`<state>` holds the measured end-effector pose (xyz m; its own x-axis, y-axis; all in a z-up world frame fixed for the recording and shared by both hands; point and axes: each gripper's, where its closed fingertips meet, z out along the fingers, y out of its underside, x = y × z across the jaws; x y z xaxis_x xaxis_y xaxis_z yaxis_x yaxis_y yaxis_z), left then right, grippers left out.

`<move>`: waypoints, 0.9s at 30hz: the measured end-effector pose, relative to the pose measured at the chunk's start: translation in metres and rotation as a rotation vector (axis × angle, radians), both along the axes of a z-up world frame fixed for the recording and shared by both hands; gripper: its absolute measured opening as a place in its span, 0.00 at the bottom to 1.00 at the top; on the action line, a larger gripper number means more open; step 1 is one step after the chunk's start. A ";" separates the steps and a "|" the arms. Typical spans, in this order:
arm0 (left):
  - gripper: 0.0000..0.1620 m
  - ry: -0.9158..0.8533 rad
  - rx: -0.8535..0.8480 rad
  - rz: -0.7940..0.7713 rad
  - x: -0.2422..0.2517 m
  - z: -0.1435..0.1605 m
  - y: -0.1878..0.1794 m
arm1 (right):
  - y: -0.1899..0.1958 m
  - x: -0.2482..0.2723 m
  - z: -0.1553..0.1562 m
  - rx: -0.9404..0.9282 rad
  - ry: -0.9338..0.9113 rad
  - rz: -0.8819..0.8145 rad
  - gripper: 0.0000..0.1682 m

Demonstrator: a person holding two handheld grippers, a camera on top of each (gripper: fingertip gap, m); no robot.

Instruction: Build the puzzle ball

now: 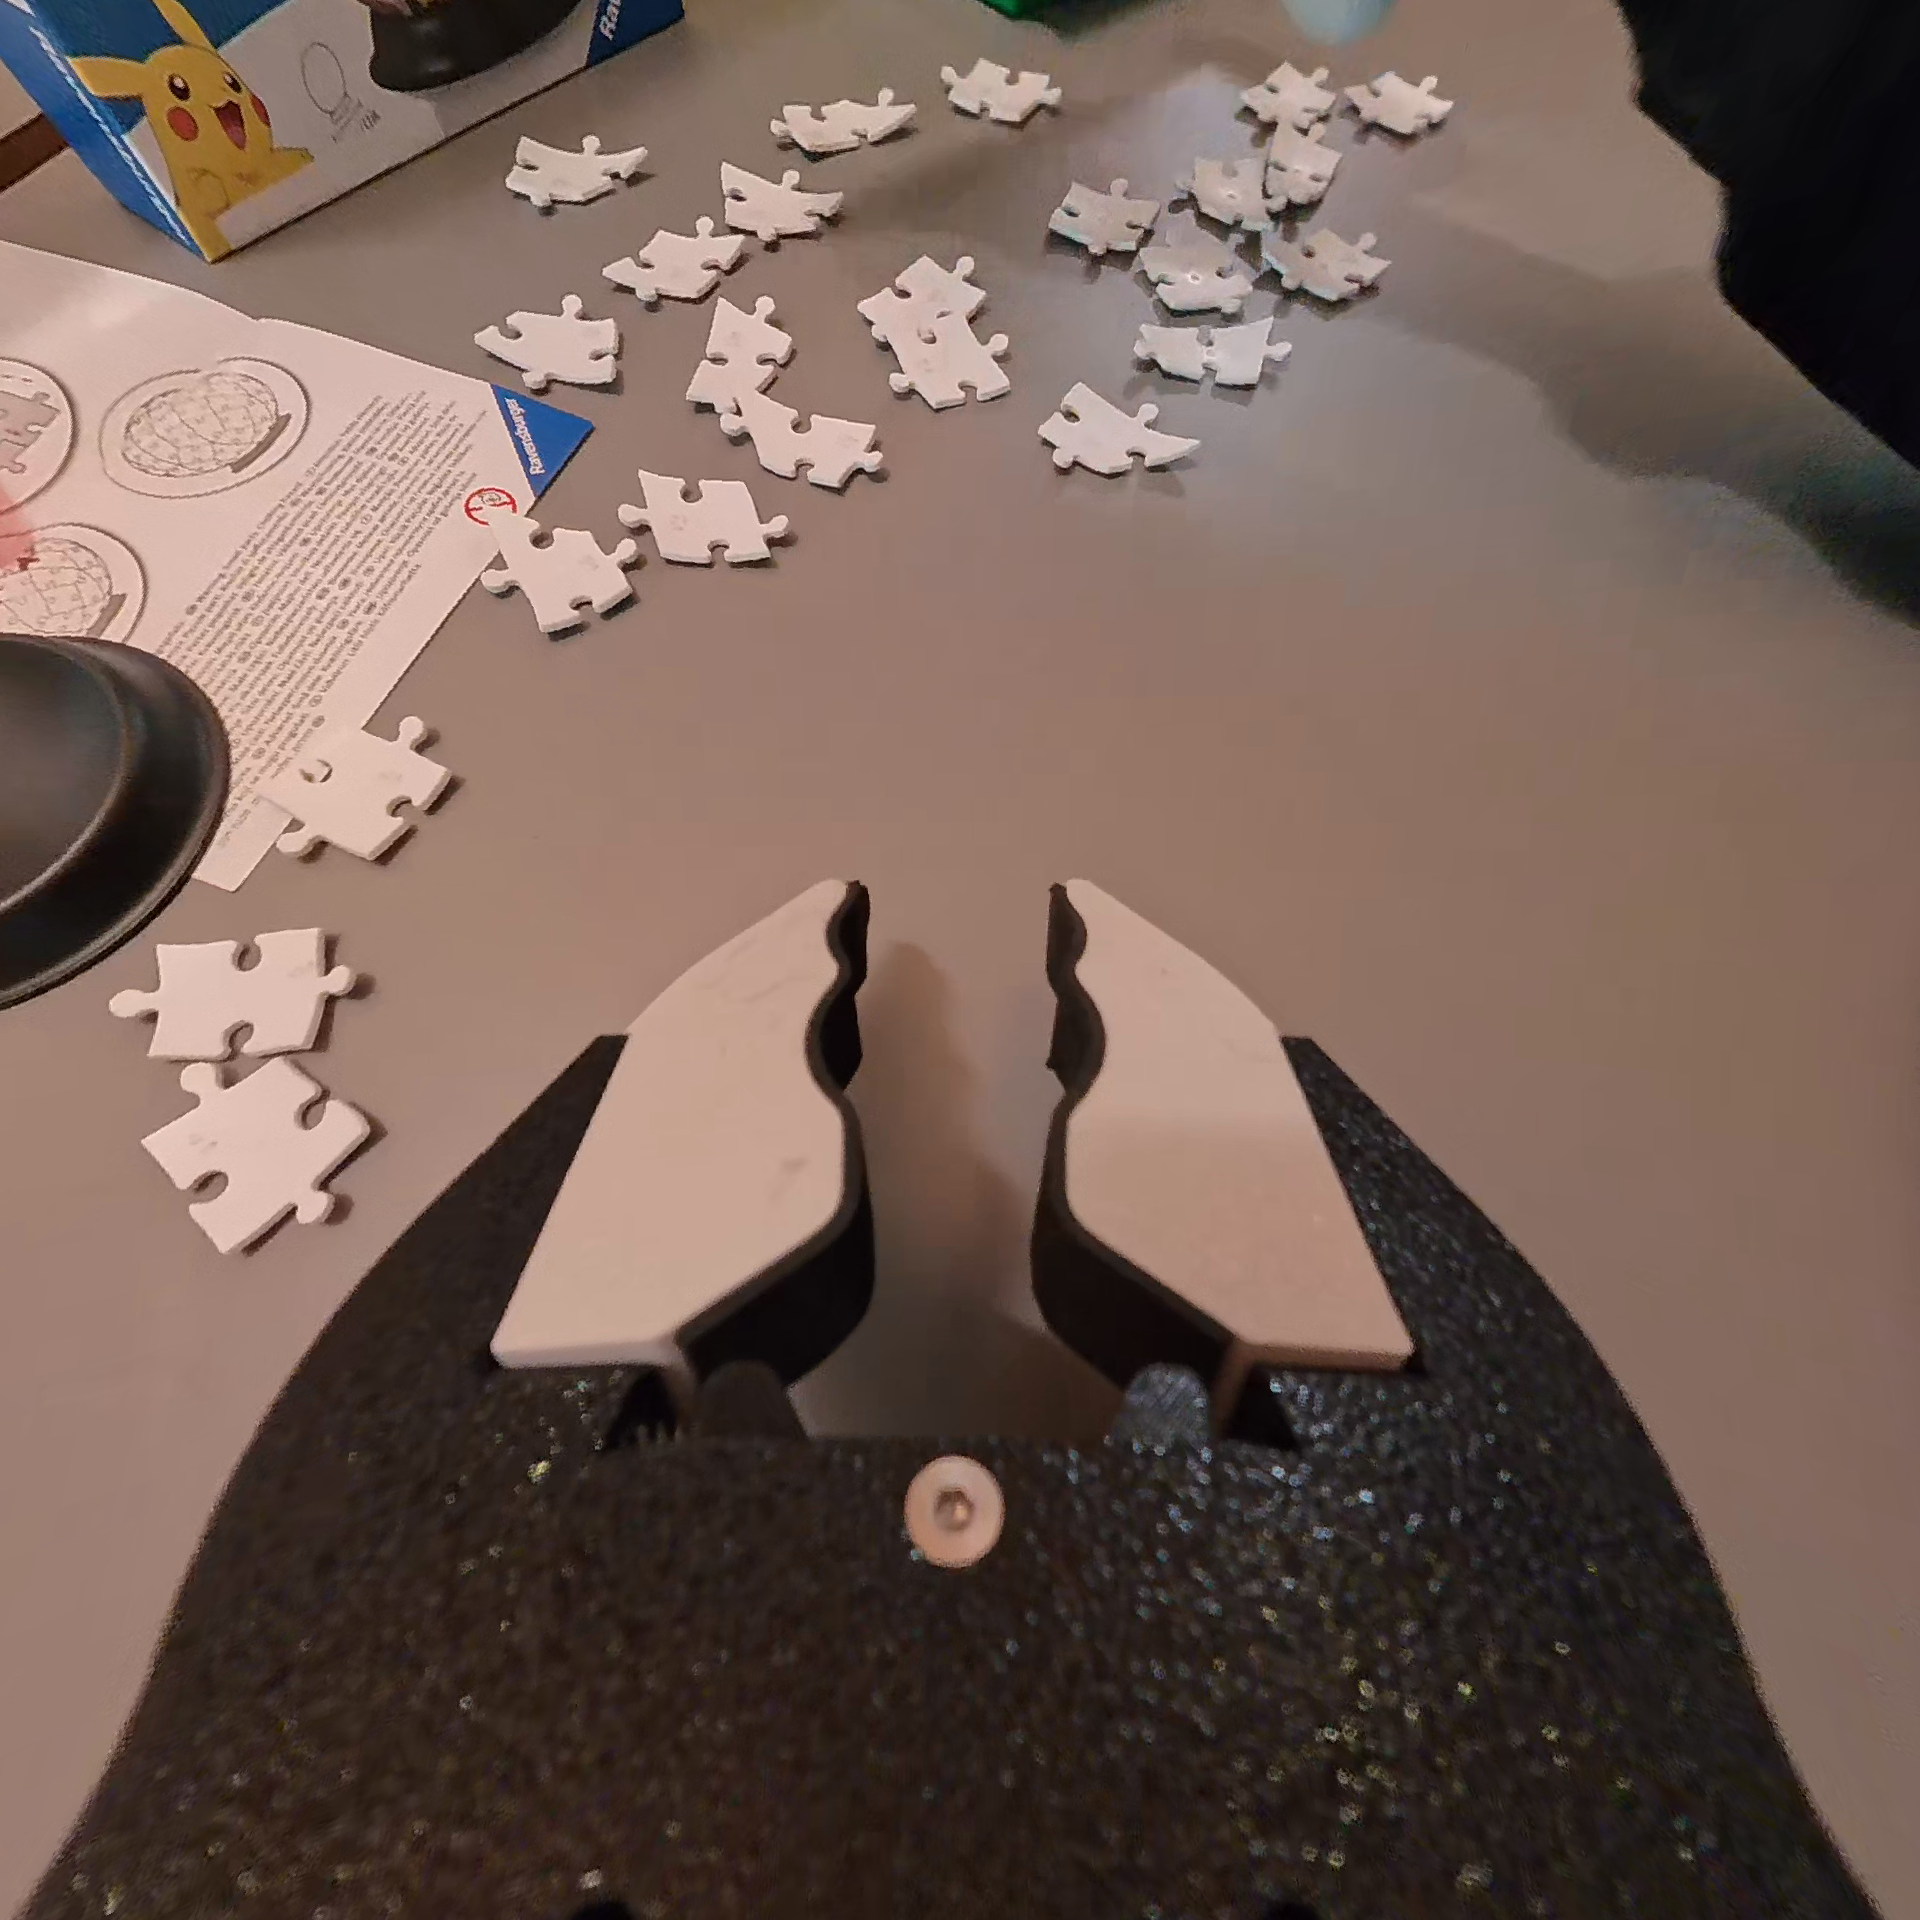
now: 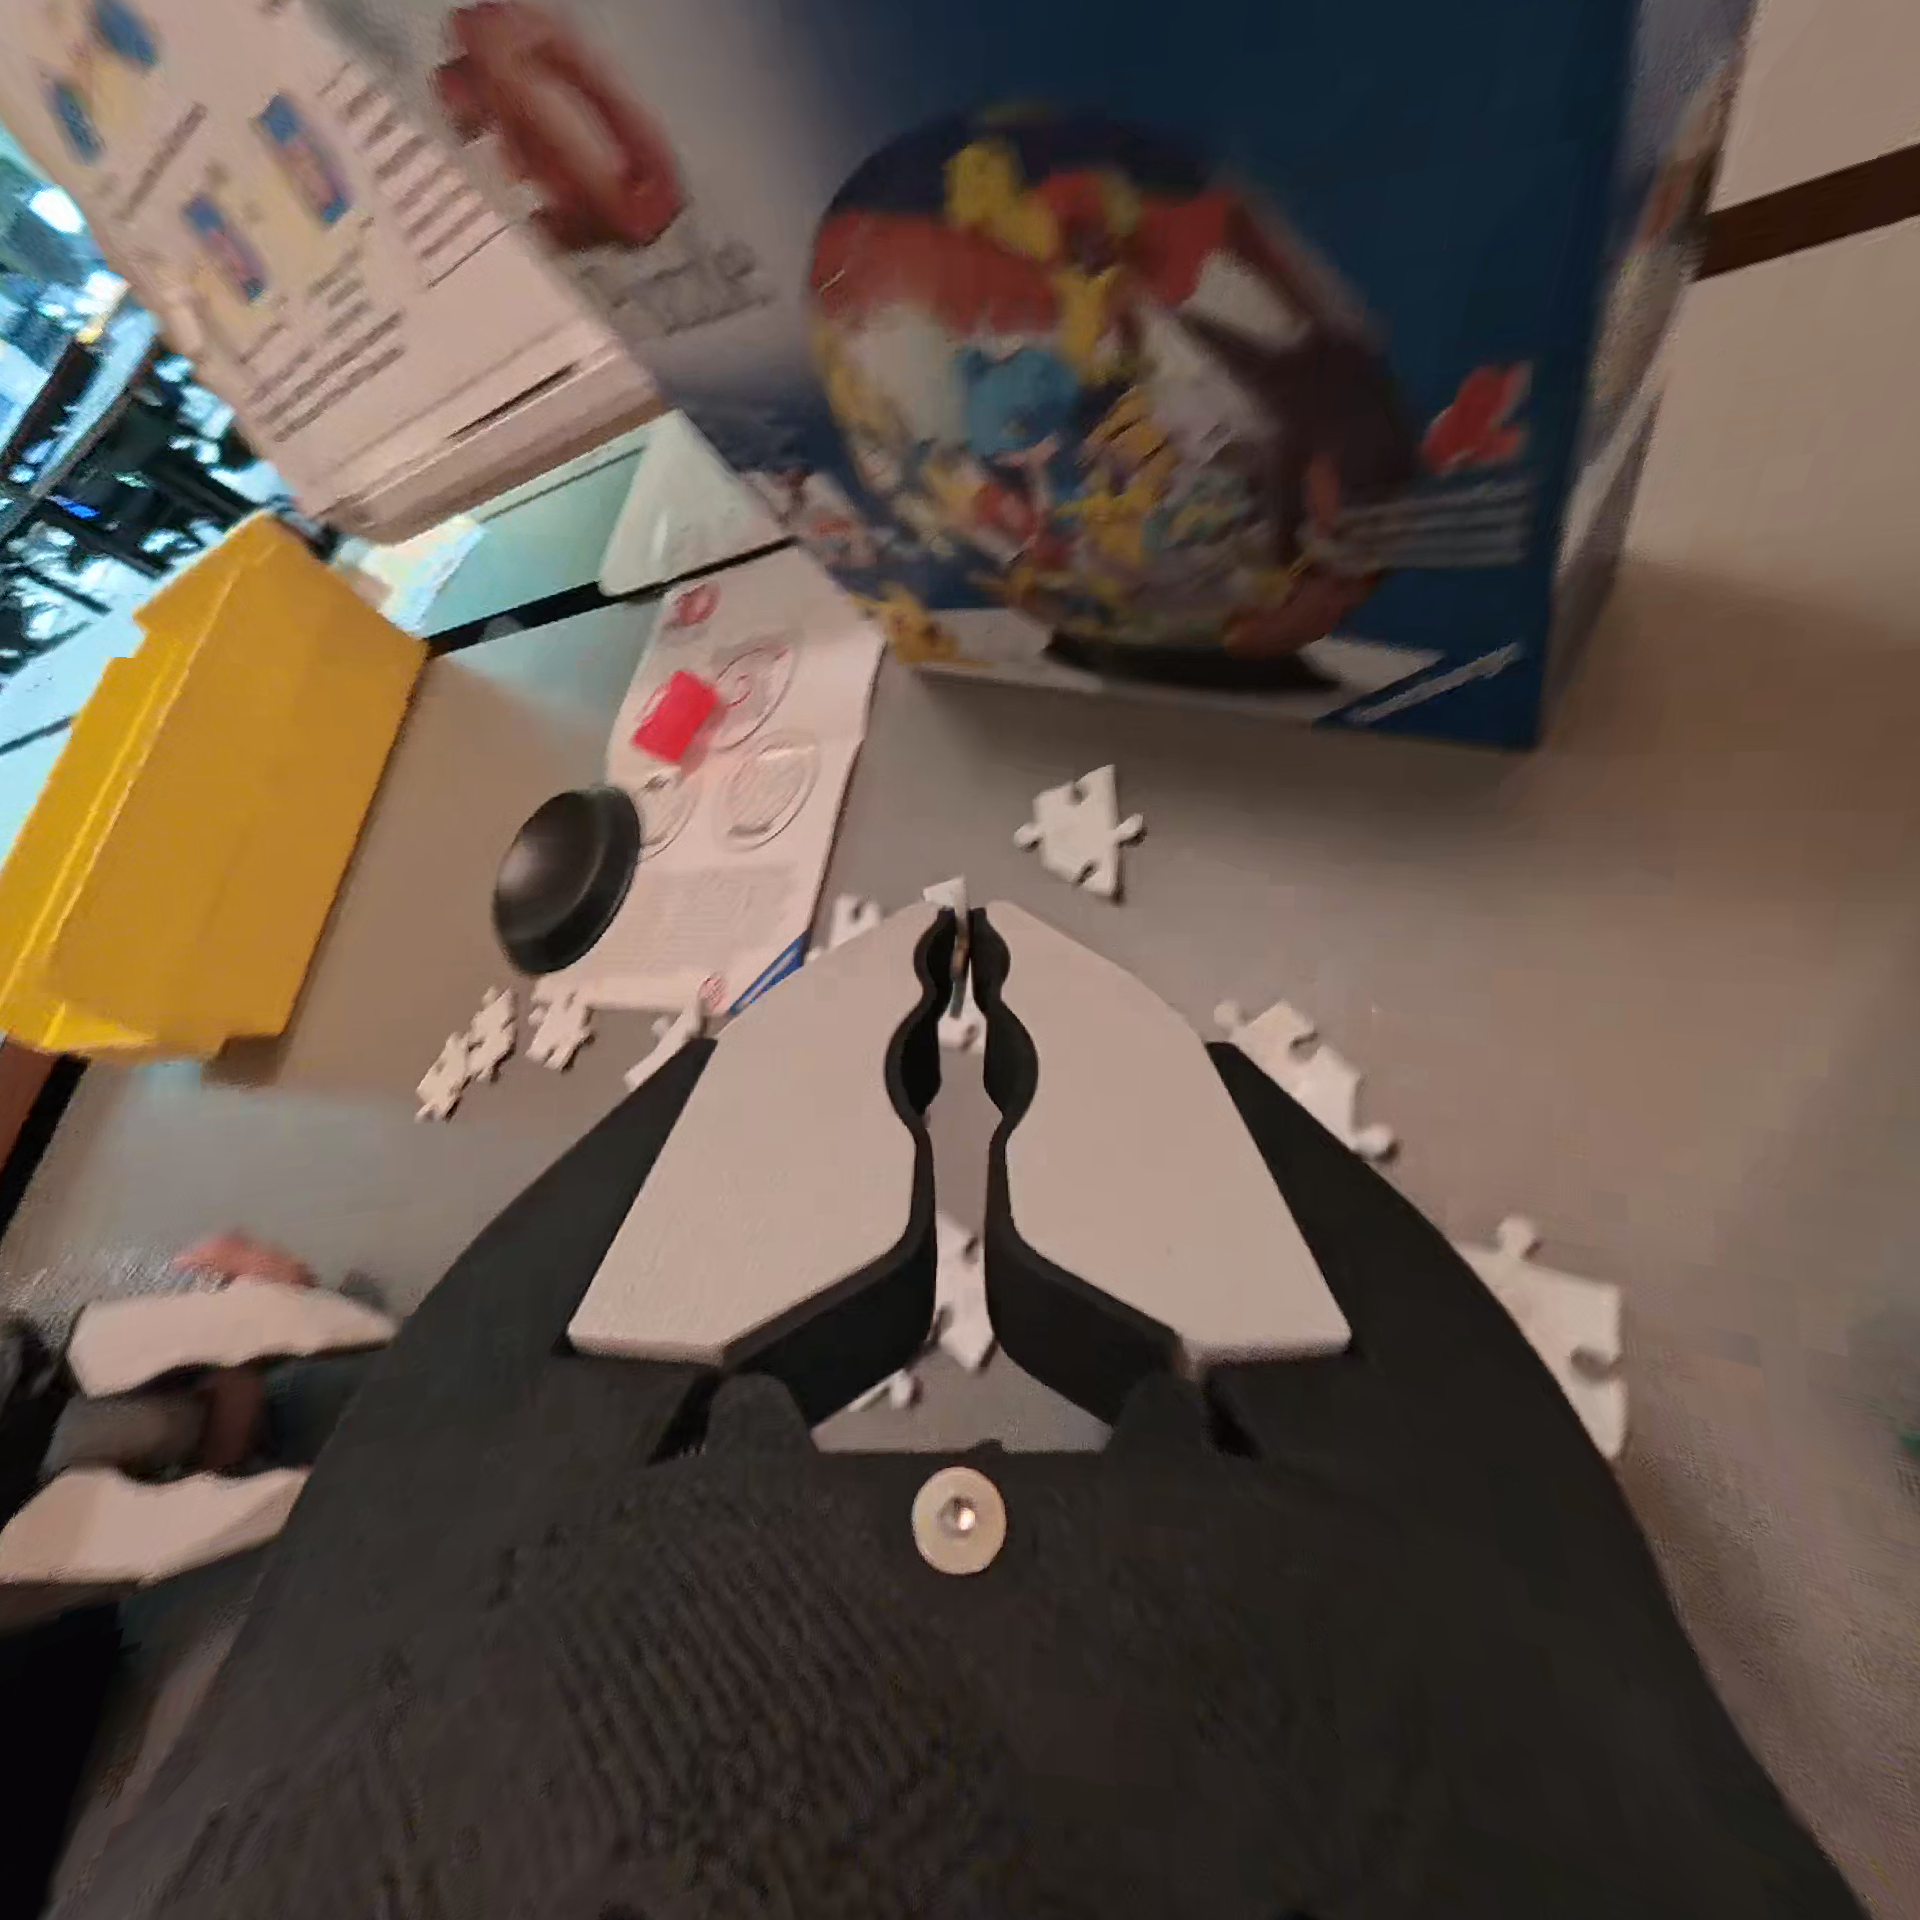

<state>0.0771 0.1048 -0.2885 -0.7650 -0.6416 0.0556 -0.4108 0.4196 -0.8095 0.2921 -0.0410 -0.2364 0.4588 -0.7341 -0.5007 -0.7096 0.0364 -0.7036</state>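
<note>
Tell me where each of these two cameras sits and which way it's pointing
Left wrist view: on the left gripper, open, angled down at the grey table and scattered white pieces.
Right wrist view: on the right gripper, pinching a puzzle piece, tilted toward the puzzle box.
Shared: black stand, instruction sheet, box.

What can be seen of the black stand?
The stand is a round, glossy black base, seemingly plastic, with a dished top and a flared, stepped rim. It sits on the grey table, overlapping the corner of the leaflet. Loose white pieces lie nearby; neither tool touches it.
</note>
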 end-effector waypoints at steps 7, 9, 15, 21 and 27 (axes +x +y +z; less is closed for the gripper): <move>0.19 0.010 -0.005 0.001 0.000 0.000 0.000 | -0.004 0.049 -0.041 -0.137 0.115 -0.062 0.02; 0.19 0.011 0.001 -0.004 0.000 -0.001 0.000 | -0.010 0.053 -0.050 -0.169 0.132 -0.086 0.02; 0.19 0.022 0.022 -0.025 -0.002 -0.005 -0.002 | -0.022 0.058 -0.065 -0.220 0.156 -0.116 0.07; 0.19 0.023 0.029 -0.028 -0.003 -0.005 -0.003 | -0.026 0.057 -0.067 -0.259 0.150 -0.112 0.17; 0.19 0.019 0.018 -0.021 -0.002 -0.004 -0.002 | -0.022 0.054 -0.028 -0.195 0.022 -0.113 0.19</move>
